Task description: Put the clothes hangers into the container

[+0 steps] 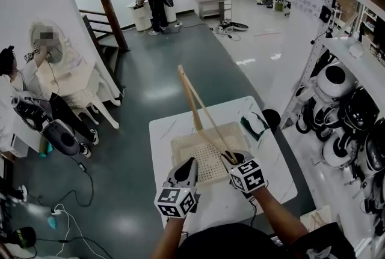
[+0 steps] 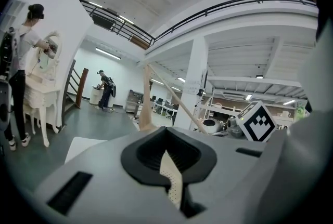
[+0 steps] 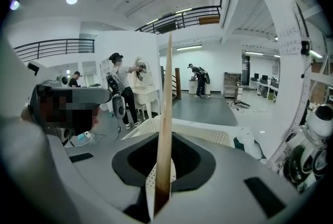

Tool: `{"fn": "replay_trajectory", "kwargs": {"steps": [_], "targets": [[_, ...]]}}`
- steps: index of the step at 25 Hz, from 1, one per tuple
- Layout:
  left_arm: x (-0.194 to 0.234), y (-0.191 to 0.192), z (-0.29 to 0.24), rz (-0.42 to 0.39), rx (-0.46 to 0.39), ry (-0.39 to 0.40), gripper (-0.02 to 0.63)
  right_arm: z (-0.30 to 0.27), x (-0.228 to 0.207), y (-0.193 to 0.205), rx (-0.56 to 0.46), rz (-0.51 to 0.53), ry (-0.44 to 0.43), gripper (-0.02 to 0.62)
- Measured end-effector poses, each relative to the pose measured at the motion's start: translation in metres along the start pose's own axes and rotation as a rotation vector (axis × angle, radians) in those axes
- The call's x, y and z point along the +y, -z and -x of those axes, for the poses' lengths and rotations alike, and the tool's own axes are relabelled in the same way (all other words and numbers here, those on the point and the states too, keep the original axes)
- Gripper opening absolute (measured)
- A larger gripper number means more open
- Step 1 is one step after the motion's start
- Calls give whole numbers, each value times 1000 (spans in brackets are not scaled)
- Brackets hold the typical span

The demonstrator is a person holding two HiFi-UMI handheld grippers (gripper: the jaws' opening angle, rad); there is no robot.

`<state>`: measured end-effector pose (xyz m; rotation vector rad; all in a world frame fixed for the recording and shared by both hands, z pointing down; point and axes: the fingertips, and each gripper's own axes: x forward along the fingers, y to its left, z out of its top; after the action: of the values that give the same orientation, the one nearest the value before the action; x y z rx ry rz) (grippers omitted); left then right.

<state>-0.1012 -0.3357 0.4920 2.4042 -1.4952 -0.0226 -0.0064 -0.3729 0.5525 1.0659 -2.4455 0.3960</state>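
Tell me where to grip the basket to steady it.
Probably the near-left rim of the basket, coming from the person's side: its thin upright wall fits between jaws and lies clear of the hanger. The left gripper is shut on it there.

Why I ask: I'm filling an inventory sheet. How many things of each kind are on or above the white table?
Wooden clothes hanger: 1
Cream perforated plastic basket: 1
Crumpled green-and-white item: 1
Grey two-jaw grippers: 2, left gripper and right gripper
Total: 5
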Motion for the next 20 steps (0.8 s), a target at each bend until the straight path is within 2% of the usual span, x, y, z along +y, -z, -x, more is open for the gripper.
{"fn": "replay_trajectory", "kwargs": {"steps": [20], "targets": [[10,2,-7,-4,25,28,5,-50,13,65,246,26,-80,64]]}}
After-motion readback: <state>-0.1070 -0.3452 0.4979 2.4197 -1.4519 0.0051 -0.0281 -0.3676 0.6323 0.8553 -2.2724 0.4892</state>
